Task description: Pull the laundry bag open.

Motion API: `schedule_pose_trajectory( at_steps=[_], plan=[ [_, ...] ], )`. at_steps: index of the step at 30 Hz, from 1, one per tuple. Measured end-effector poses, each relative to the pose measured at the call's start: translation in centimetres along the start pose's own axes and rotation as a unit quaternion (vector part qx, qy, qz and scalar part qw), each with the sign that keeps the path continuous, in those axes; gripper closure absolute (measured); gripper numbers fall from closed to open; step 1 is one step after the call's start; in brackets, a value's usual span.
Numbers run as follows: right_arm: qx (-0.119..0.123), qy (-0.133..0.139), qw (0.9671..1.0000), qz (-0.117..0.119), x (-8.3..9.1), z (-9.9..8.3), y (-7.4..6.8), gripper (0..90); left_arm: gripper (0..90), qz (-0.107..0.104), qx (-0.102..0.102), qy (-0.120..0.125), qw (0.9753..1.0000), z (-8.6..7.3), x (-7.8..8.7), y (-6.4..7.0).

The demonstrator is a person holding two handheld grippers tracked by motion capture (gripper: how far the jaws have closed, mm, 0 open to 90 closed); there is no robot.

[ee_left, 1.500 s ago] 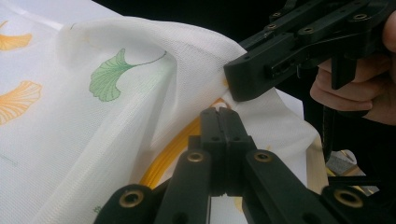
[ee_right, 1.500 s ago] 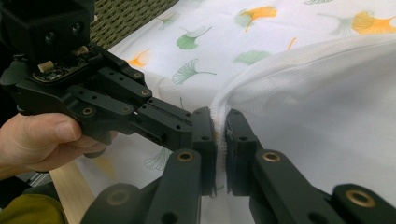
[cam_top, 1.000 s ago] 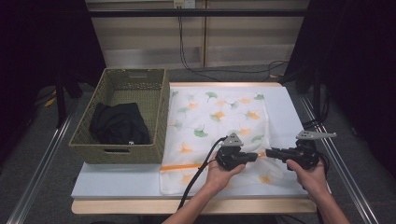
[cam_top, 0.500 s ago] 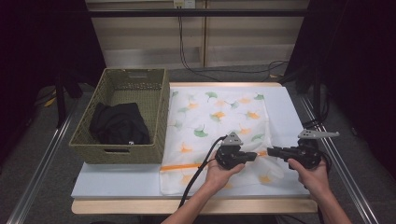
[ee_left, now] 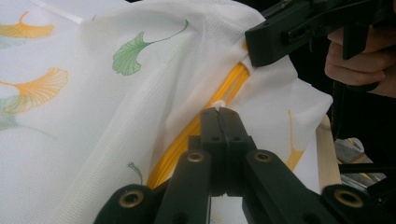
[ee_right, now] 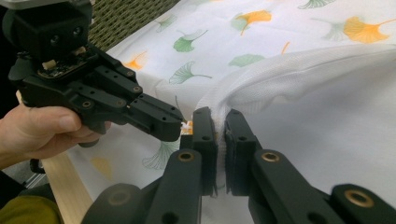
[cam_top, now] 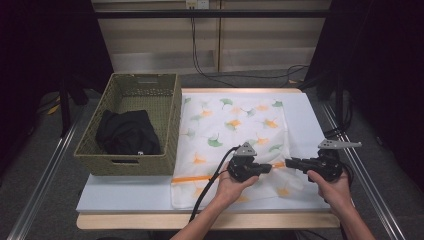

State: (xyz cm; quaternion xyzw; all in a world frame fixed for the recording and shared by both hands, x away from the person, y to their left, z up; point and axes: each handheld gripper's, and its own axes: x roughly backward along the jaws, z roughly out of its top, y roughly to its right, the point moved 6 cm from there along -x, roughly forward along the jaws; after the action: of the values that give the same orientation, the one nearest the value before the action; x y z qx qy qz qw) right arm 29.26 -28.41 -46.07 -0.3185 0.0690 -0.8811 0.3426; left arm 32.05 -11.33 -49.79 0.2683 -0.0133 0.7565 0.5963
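A white mesh bag (cam_top: 235,125) printed with green and orange ginkgo leaves lies flat on the table, its orange zipper (ee_left: 231,81) near the front edge. My left gripper (cam_top: 269,166) (ee_left: 218,111) is shut on the small white zipper pull. Just to its right, my right gripper (cam_top: 289,162) (ee_right: 218,116) is shut on a raised fold of the bag's fabric beside the zipper end. The two gripper tips nearly meet. The right gripper view has the left gripper (ee_right: 170,126) close at its left. In the left gripper view the right gripper (ee_left: 257,42) sits at the upper right.
A woven olive basket (cam_top: 125,165) stands at the table's left with a black garment (cam_top: 127,132) inside. The pale blue table top (cam_top: 125,195) ends in a wooden front edge (cam_top: 150,220). Metal rails run along both sides.
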Motion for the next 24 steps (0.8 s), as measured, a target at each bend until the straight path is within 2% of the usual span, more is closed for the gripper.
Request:
schedule_pose_trajectory(
  at_steps=[6, 10, 11, 12, 16, 21, 22, 24],
  plan=[
    [-0.003, 0.005, 1.0, -0.003, 0.3, 0.1, 0.1, 85.6, 90.0, -0.003, 0.004, 0.002, 1.0, -0.3, 0.4, -0.4],
    [-0.003, 0.007, 0.9999, -0.008, 0.2, 0.1, 0.1, 85.5, 90.0, 0.005, 0.001, -0.007, 1.0, -0.5, 0.7, -0.5],
    [-0.005, 0.011, 0.9999, -0.006, 0.3, 0.1, 0.2, 85.5, 90.0, 0.007, 0.009, -0.002, 0.9999, -0.6, 0.8, -0.5],
    [-0.008, 0.014, 0.9998, -0.007, 0.3, 0.2, 0.3, 85.5, 90.0, 0.013, 0.006, -0.01, 0.9998, -0.7, 1.0, -0.7],
    [-0.008, 0.01, 0.9999, -0.007, 0.2, 0.0, 0.4, 85.5, 90.0, 0.014, 0.01, -0.008, 0.9998, -0.7, 1.3, -0.9],
    [-0.01, 0.014, 0.9998, -0.007, 0.3, 0.1, 0.4, 85.5, 90.0, 0.012, 0.004, -0.009, 0.9999, -0.7, 1.4, -0.9],
    [-0.01, 0.014, 0.9998, -0.007, 0.3, 0.1, 0.4, 85.5, 90.0, 0.018, 0.0, -0.016, 0.9997, -0.8, 1.5, -0.9],
    [-0.012, 0.015, 0.9998, -0.007, 0.3, 0.1, 0.4, 85.5, 90.0, 0.017, 0.005, -0.011, 0.9998, -0.8, 1.5, -0.9]
  ],
)
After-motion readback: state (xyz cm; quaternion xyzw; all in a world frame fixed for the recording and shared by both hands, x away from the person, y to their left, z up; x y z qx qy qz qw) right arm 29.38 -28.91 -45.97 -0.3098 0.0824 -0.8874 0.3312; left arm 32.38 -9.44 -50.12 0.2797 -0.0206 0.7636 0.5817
